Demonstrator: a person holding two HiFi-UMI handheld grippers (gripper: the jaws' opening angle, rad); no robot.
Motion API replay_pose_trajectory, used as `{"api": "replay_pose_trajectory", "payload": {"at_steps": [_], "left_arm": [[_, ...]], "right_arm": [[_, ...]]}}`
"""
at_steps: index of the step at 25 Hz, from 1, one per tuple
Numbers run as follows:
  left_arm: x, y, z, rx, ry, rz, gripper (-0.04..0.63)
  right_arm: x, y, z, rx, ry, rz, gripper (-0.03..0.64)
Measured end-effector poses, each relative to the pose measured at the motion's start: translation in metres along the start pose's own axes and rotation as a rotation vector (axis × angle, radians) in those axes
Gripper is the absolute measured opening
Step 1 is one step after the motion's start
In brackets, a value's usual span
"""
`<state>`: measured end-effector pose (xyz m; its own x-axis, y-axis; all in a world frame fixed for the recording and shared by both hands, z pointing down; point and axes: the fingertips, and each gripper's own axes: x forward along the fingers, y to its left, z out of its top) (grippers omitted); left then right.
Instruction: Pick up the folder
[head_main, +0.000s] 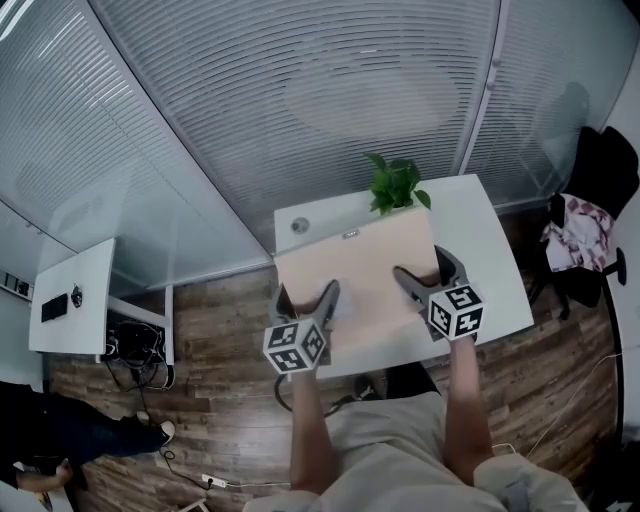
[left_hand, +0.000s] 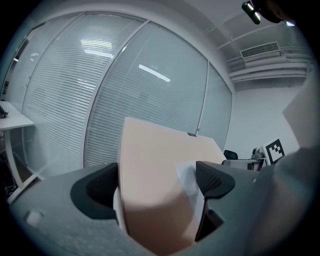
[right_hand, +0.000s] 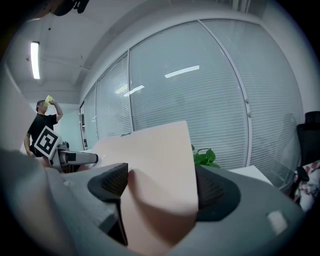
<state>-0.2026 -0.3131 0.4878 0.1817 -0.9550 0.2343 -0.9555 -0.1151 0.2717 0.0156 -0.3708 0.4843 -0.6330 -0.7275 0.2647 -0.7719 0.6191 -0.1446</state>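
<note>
The folder (head_main: 365, 262) is a peach-coloured sheet held over the white table (head_main: 500, 270), gripped at its near edge by both grippers. My left gripper (head_main: 305, 298) is shut on its near left corner. In the left gripper view the folder (left_hand: 150, 170) bows between the dark pads (left_hand: 209, 178), with a bit of white paper (left_hand: 189, 180) showing at its right side; the left gripper (left_hand: 159, 181) pinches it. My right gripper (head_main: 428, 272) is shut on the near right corner. In the right gripper view the folder (right_hand: 160, 160) curls between the jaws of the right gripper (right_hand: 162, 185).
A green potted plant (head_main: 395, 185) stands at the table's far edge. A black chair with cloth on it (head_main: 585, 225) is at the right. A second white desk (head_main: 75, 300) and a person (head_main: 60, 430) are at the left. A glass wall with blinds (head_main: 300, 90) runs behind.
</note>
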Motion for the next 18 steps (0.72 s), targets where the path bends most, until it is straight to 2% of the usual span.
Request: {"api": "replay_pose_trajectory", "payload": {"at_steps": [18], "left_arm": [[0.0036, 0.0018, -0.0033, -0.032, 0.005, -0.006, 0.477]], "right_arm": [[0.0029, -0.0029, 0.0008, -0.009, 0.021, -0.002, 0.416]]}}
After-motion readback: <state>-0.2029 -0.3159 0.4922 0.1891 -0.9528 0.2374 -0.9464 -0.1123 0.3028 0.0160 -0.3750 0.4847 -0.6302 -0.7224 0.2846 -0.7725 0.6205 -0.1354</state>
